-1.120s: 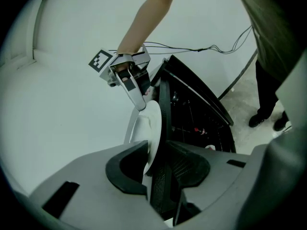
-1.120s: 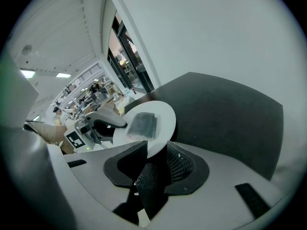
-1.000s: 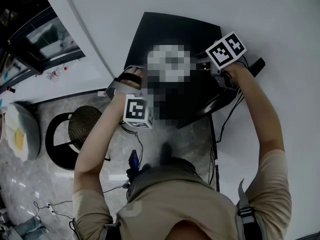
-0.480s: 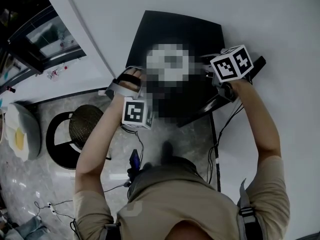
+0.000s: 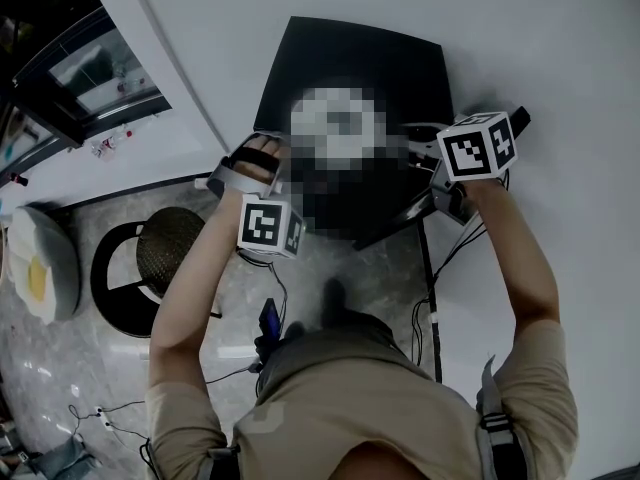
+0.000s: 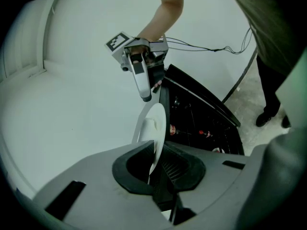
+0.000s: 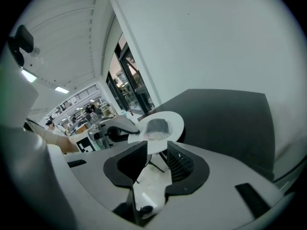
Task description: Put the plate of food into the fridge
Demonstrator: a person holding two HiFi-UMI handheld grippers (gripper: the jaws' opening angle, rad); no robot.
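Dim and grey throughout, low in contrast. Heavily bent by fisheye in both gripper views, with black vignette in the corners. Soft and out of focus in the near foreground, sharper farther off. Lit by ceiling strips far back in the right gripper view. Evenly pale across the wall, with only soft shading. Near-black inside the fridge, detail mostly lost. Brightest on the plate.

Head view top-down, L/R gripper views close, opposed, sharing plate
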